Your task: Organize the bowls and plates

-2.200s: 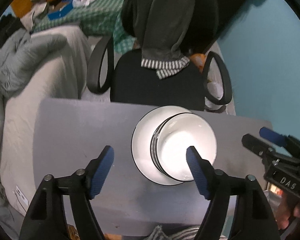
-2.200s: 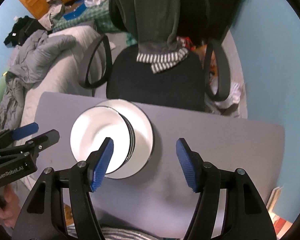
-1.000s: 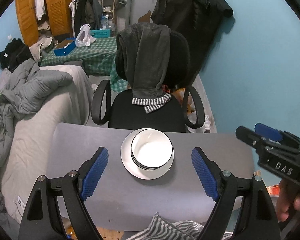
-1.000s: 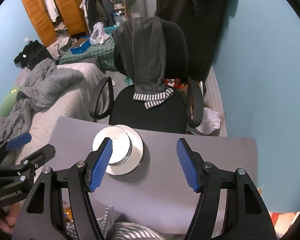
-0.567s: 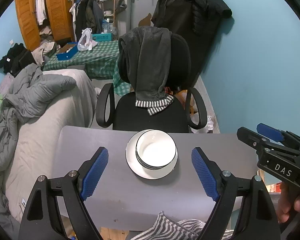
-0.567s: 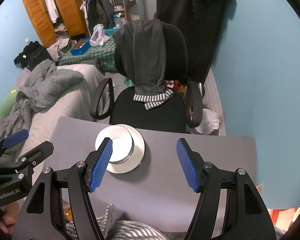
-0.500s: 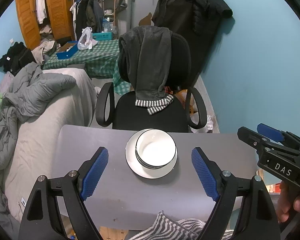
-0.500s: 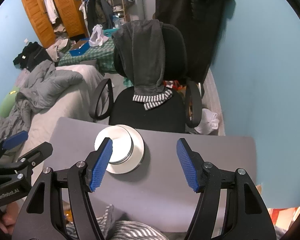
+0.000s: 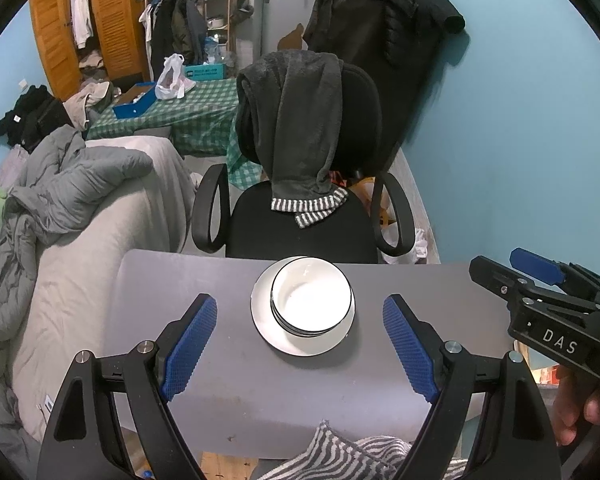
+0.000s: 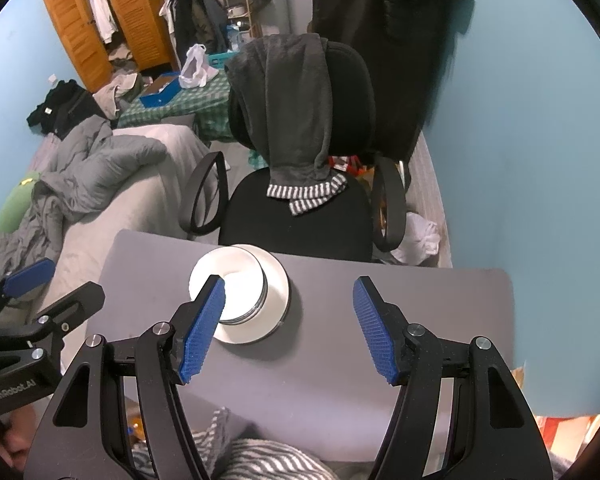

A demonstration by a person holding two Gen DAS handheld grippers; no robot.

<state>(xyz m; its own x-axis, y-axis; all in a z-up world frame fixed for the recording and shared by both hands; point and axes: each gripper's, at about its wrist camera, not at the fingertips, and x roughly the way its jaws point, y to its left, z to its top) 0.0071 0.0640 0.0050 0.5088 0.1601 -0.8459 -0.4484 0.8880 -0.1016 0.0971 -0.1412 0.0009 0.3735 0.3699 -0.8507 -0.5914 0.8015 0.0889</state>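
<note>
Grey rectangular table carries one white round plate bearing stacked black-rimmed white bowls, count unclear. Left gripper and right gripper: both spread wide, empty.

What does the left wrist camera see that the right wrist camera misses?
Only the left wrist view looks straight into the bowls and shows the right gripper from the side. Only the right wrist view shows the bowls' side wall, partly behind a blue pad, and the left gripper from the side. Both show the bowls stacked on the plate on the grey table, the black chair behind, and open, empty grippers.
</note>
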